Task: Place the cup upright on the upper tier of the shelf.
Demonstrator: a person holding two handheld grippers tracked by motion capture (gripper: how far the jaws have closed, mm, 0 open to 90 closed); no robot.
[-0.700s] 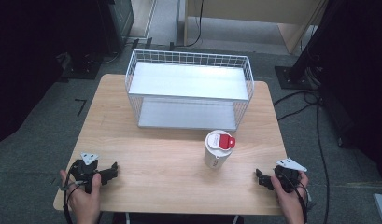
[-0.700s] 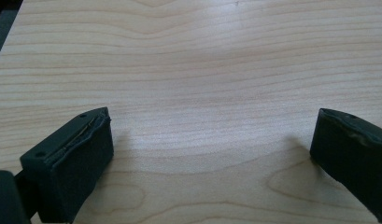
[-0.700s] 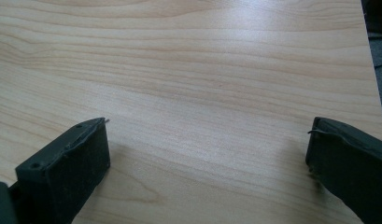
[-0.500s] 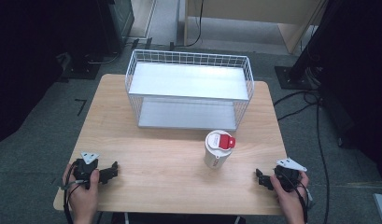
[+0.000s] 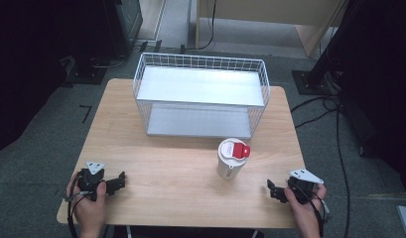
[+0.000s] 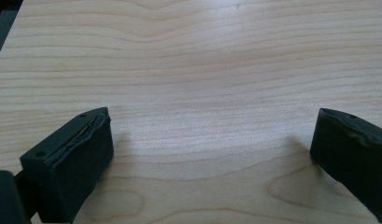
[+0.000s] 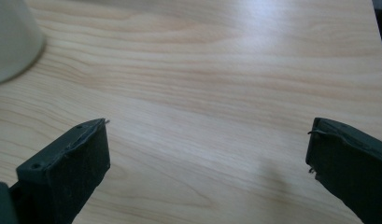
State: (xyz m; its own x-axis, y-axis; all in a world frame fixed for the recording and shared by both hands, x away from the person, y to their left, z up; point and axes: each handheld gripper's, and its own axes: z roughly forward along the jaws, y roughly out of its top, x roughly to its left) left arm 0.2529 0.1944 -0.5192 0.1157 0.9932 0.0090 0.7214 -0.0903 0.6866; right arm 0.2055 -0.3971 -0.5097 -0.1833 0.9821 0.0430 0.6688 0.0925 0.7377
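- Left tool [image 5: 122, 179] rests low over the surface's [image 5: 166, 163] near left corner, jaws wide, nothing between them.
- Right tool [image 5: 271, 189] sits at the near right corner, jaws wide and empty.
- Cup [image 5: 232, 158] stands upright near the right tool, just in front of the wire rack [image 5: 200, 94].

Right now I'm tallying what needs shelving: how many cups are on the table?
1. A white cup with a red-tabbed lid stands on the wooden table, in front of the wire shelf rack, nearer the right gripper.
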